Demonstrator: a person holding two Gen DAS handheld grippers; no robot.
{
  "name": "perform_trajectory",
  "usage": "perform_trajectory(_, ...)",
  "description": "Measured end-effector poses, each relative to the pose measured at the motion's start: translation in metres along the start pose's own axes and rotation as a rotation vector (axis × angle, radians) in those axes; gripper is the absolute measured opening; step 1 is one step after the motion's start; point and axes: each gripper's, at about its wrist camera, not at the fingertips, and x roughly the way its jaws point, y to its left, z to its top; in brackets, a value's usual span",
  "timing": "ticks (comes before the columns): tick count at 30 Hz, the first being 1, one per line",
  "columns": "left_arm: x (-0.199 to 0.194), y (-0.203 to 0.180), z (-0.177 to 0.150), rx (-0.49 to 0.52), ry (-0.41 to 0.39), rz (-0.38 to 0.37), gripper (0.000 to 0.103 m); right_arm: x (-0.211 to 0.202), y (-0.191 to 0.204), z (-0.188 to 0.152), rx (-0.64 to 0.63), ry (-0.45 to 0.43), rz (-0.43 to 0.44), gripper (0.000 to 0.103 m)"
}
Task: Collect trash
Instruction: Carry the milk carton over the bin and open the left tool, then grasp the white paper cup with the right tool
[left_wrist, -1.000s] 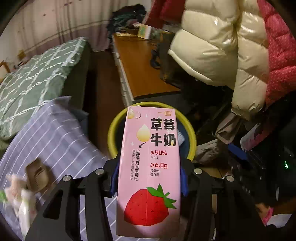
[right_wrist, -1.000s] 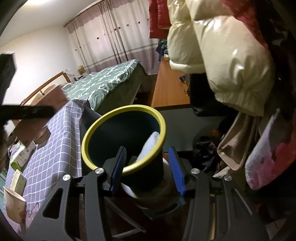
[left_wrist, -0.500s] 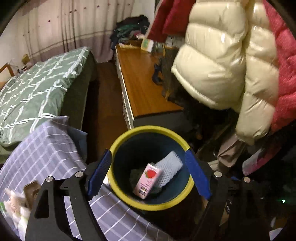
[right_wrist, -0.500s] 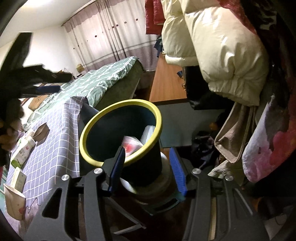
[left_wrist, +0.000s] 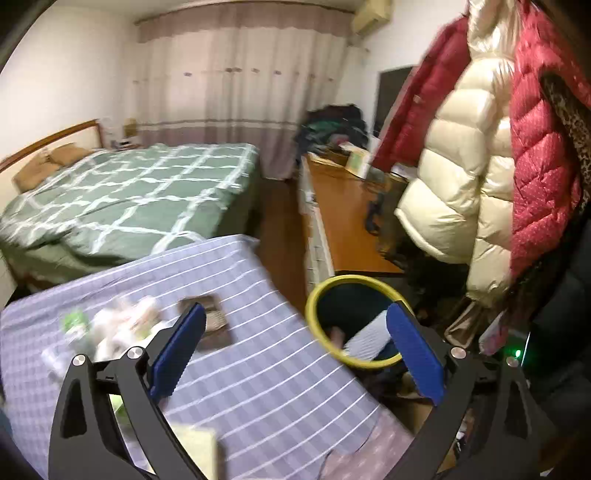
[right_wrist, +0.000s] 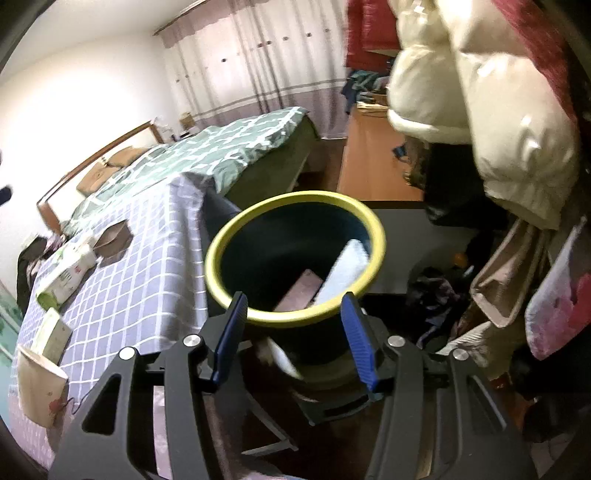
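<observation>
A dark bin with a yellow rim (right_wrist: 295, 317) stands beside the checked table. My right gripper (right_wrist: 295, 332) is shut on the bin, its blue fingers against the bin's sides below the rim. Inside lie a pink milk carton (right_wrist: 301, 291) and a white foam sleeve (right_wrist: 345, 267). The bin also shows in the left wrist view (left_wrist: 314, 314). My left gripper (left_wrist: 295, 350) is open and empty above the table edge. Trash on the table: a brown paper piece (left_wrist: 207, 314), blurred white and green packets (left_wrist: 118, 328), a green-white carton (right_wrist: 66, 273).
The purple checked tablecloth (left_wrist: 258, 387) covers the table. A paper cup (right_wrist: 37, 391) and a small box (right_wrist: 51, 332) sit at its near end. A green bed (left_wrist: 129, 195), a wooden desk (left_wrist: 343, 218) and hanging puffer jackets (left_wrist: 480, 166) surround the spot.
My left gripper opened and dropped the pink strawberry milk carton into the bin, then swung back left over the table. The right gripper kept its hold on the bin.
</observation>
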Motion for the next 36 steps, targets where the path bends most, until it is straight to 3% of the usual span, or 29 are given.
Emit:
perform_trajectory(8, -0.083, 0.074, -0.066, -0.136, -0.083, 0.213, 0.098, 0.001, 0.063, -0.005, -0.118, 0.026, 0.067, 0.051)
perform_trajectory(15, -0.132, 0.124, -0.12, -0.223, -0.098, 0.366, 0.098, 0.007, 0.134, -0.008, -0.246, 0.056, 0.162, 0.051)
perform_trajectory(23, -0.153, 0.163, -0.157, -0.318, -0.09, 0.414, 0.098, 0.006, 0.201, -0.002, -0.332, 0.065, 0.283, 0.051)
perform_trajectory(28, -0.151, 0.171, -0.162, -0.337, -0.09, 0.422, 0.098, -0.007, 0.227, -0.019, -0.399, 0.127, 0.402, 0.051)
perform_trajectory(33, -0.145, 0.175, -0.164, -0.348, -0.088, 0.409, 0.098, -0.026, 0.246, -0.037, -0.5, 0.145, 0.531, 0.072)
perform_trajectory(36, -0.146, 0.171, -0.163, -0.336, -0.089, 0.408, 0.098, -0.034, 0.257, -0.046, -0.594, 0.159, 0.589, 0.079)
